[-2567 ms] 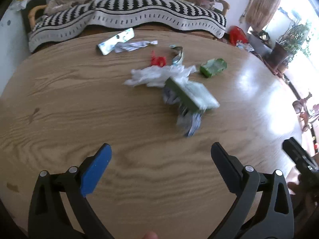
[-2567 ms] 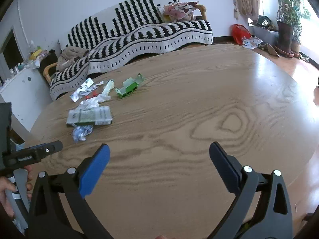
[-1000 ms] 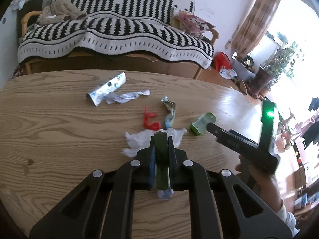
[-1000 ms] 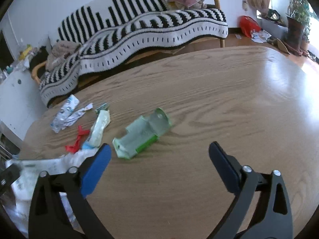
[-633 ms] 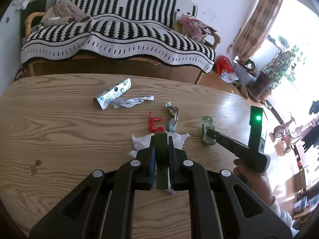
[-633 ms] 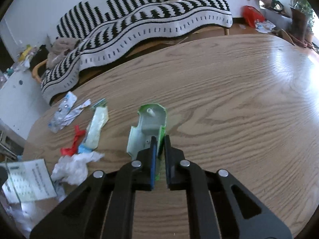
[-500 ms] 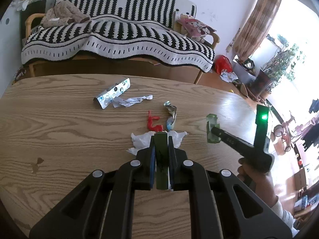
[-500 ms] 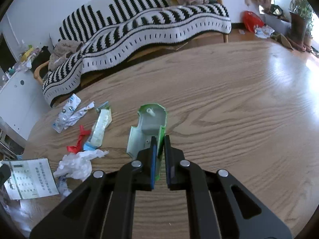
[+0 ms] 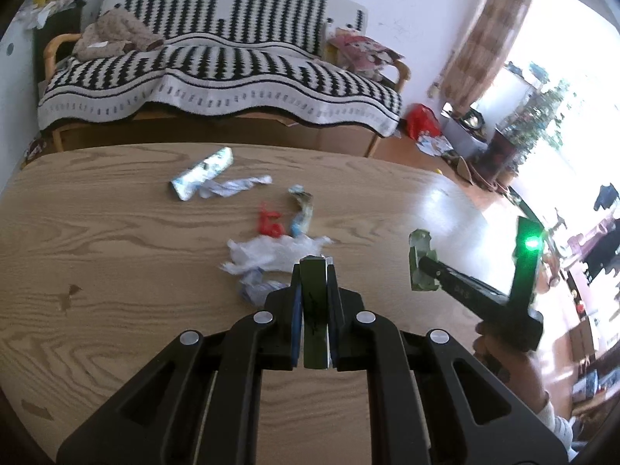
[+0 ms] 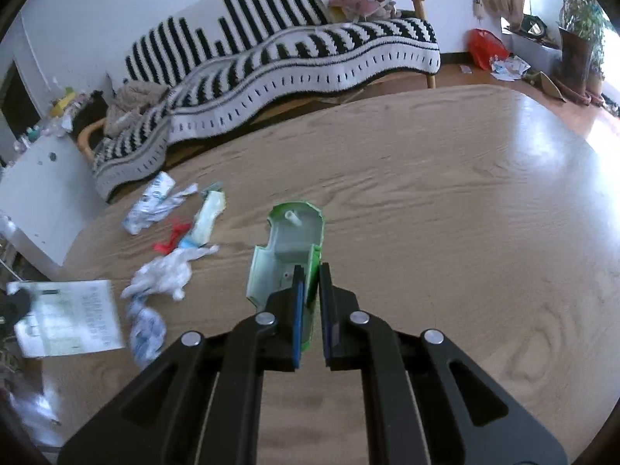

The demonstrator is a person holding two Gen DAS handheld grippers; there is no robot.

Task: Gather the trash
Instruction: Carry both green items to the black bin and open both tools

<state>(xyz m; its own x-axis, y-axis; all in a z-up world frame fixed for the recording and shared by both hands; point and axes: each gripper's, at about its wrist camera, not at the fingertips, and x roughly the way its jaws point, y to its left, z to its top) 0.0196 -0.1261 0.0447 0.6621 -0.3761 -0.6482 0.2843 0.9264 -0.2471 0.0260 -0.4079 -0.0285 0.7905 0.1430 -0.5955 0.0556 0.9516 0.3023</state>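
- Sofa (image 9: 217, 89) with a black-and-white striped blanket (image 10: 294, 69) stands at the far side, behind the surface.
- Oval wood-grain surface (image 9: 116, 255) carries the scattered trash, most of it left of centre.
- Left gripper (image 9: 314, 294): fingers narrow, clamped on a flat green-and-white packet (image 9: 314, 310), seen edge-on in the left wrist view. In the right wrist view the same packet (image 10: 69, 317) shows its printed face at the near left, blurred.
- Right gripper (image 10: 309, 302): fingers narrow, pinching the near edge of a green plastic tray (image 10: 288, 248). In the left wrist view this tray (image 9: 420, 267) hangs at the right, above the surface.
- Crumpled white tissue (image 9: 271, 254) lies on the surface, just beyond the left fingers.
- Crumpled bluish wrapper (image 10: 145, 333) sits near the tissue, on its near side.
- Silver-white wrapper (image 9: 201, 172) lies at the far left, touching a twisted white strip (image 9: 236, 185).
- Pale green-blue wrapper (image 10: 209, 219) lies between the silver wrapper and the tray.
- Small red scrap (image 9: 268, 224) lies just beside the pale wrapper, on its left.
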